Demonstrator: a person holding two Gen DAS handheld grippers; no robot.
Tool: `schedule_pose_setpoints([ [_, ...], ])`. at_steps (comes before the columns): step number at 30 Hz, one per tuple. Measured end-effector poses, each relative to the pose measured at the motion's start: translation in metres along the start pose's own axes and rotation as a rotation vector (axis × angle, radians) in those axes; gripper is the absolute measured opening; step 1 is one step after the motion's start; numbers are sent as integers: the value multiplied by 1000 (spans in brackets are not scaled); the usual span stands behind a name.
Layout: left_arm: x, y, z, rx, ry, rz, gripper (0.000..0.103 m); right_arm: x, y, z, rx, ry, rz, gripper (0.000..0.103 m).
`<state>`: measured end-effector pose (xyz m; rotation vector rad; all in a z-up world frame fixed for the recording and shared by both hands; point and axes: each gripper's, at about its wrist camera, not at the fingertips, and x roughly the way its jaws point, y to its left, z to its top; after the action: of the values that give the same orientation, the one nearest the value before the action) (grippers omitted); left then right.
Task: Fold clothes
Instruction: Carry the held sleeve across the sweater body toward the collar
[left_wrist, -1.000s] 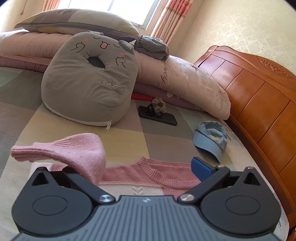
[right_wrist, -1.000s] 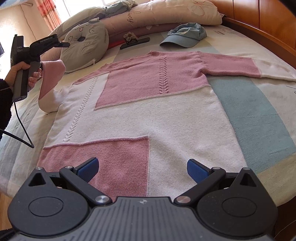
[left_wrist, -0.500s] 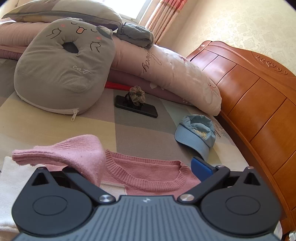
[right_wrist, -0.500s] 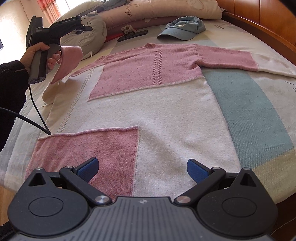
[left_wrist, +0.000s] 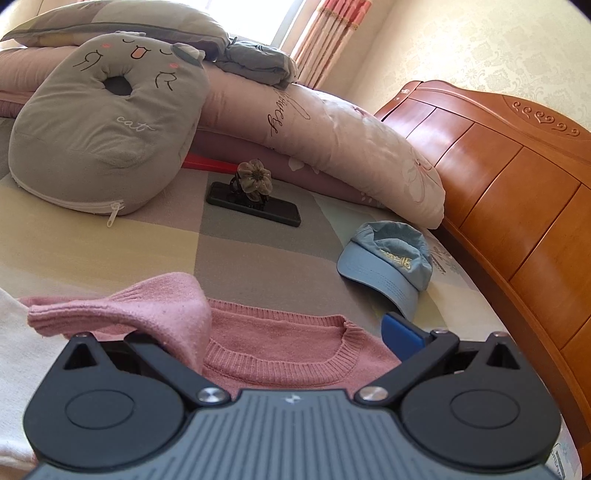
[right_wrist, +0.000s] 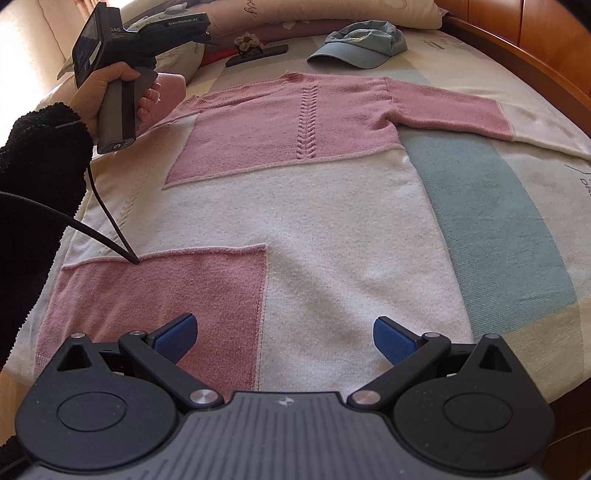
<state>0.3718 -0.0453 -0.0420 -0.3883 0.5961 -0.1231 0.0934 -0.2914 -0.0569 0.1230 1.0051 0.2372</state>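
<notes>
A pink-and-white knit sweater (right_wrist: 295, 206) lies flat on the bed, neckline (left_wrist: 277, 354) at the far end. Its right sleeve (right_wrist: 443, 110) stretches out to the side. The pink cuff of the left sleeve (left_wrist: 147, 306) is lifted off the bed and hangs over the left finger of my left gripper (left_wrist: 288, 336), whose jaws stand wide apart above the collar. A hand holds that gripper's body (right_wrist: 122, 92), with the cuff (right_wrist: 171, 90) just behind it. My right gripper (right_wrist: 282, 336) hovers open over the hem, nothing between its blue pads (right_wrist: 391, 338).
A blue cap (left_wrist: 388, 258) lies just beyond the collar. A black phone with a flower hair clip (left_wrist: 255, 199) lies further back. The grey cat cushion (left_wrist: 103, 125) and pillows (left_wrist: 332, 140) line the far side, and the wooden headboard (left_wrist: 498, 192) runs along the right.
My left gripper has carried the pink cuff rightward, from beside the sweater to above its collar. The right gripper has stayed open near the hem.
</notes>
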Motion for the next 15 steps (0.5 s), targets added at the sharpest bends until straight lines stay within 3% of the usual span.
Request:
schedule_pose_setpoints([
  [15,25,-48,-6,60,13,-66,102,1,-3,2,14,20,-46,103],
])
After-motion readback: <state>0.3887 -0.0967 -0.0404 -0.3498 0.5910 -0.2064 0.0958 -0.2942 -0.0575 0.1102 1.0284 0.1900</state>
